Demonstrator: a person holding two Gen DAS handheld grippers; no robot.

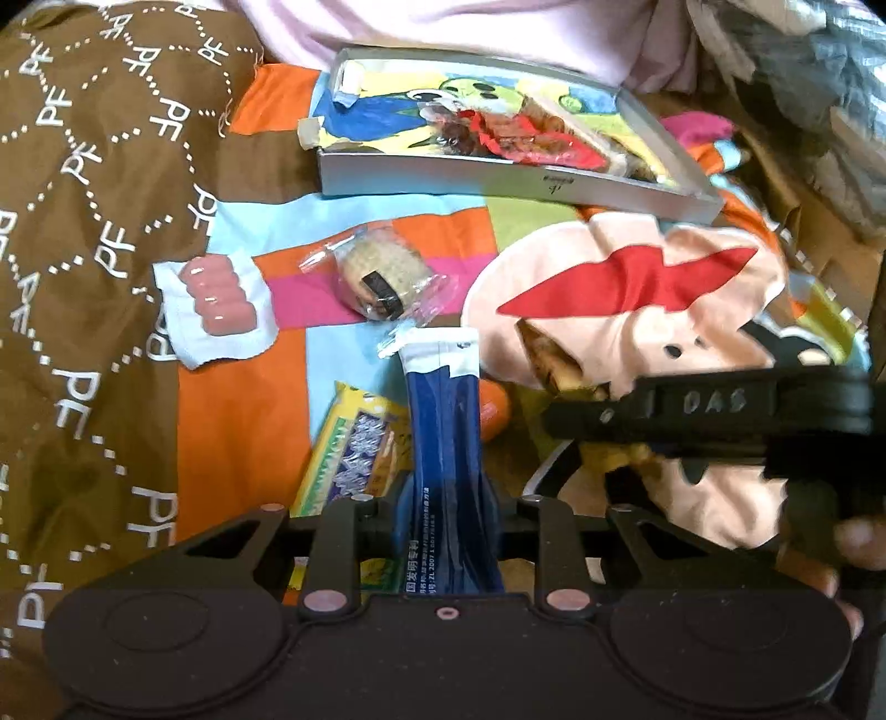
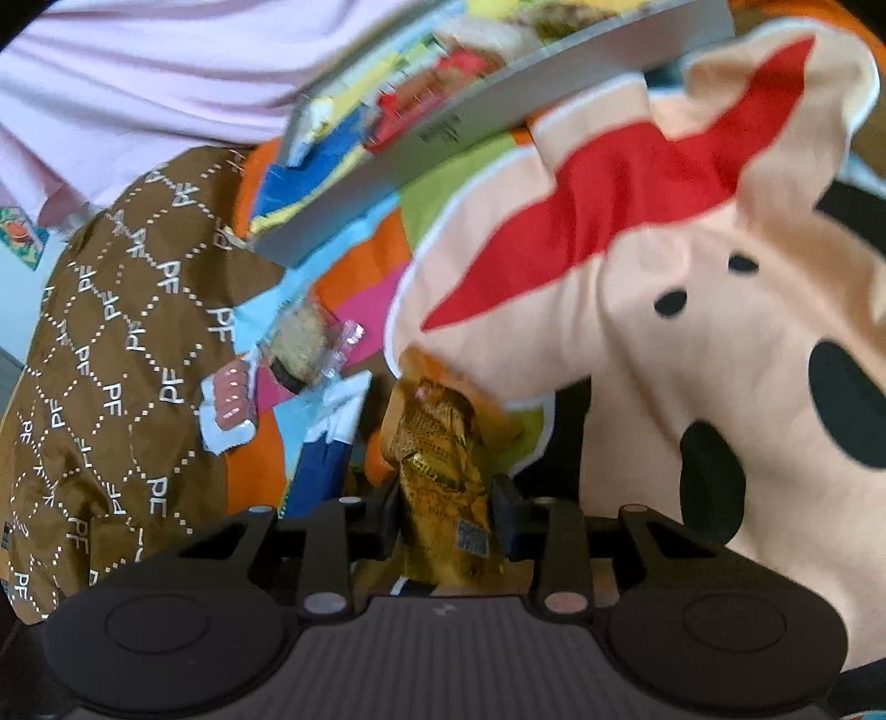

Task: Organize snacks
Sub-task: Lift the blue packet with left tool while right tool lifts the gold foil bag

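Observation:
My left gripper [image 1: 448, 498] is shut on a long blue snack packet [image 1: 443, 421] with a white end, held above the colourful bedspread. My right gripper [image 2: 446, 498] is shut on a crinkled golden snack packet [image 2: 437, 437]; that gripper also shows in the left wrist view [image 1: 709, 410] at the right. A shallow grey box [image 1: 498, 180] with snacks inside lies further ahead, also seen in the right wrist view [image 2: 421, 144]. A clear-wrapped rice cake [image 1: 382, 271], a pack of pink sausages [image 1: 219, 302] and a yellow packet [image 1: 354, 448] lie on the spread.
A brown patterned cloth [image 1: 83, 221] covers the left side. A peach cartoon figure with a red streak [image 2: 637, 266] is printed on the bulging spread at right. Pink fabric [image 1: 443, 27] lies beyond the box. Cardboard and clutter [image 1: 819, 166] are at far right.

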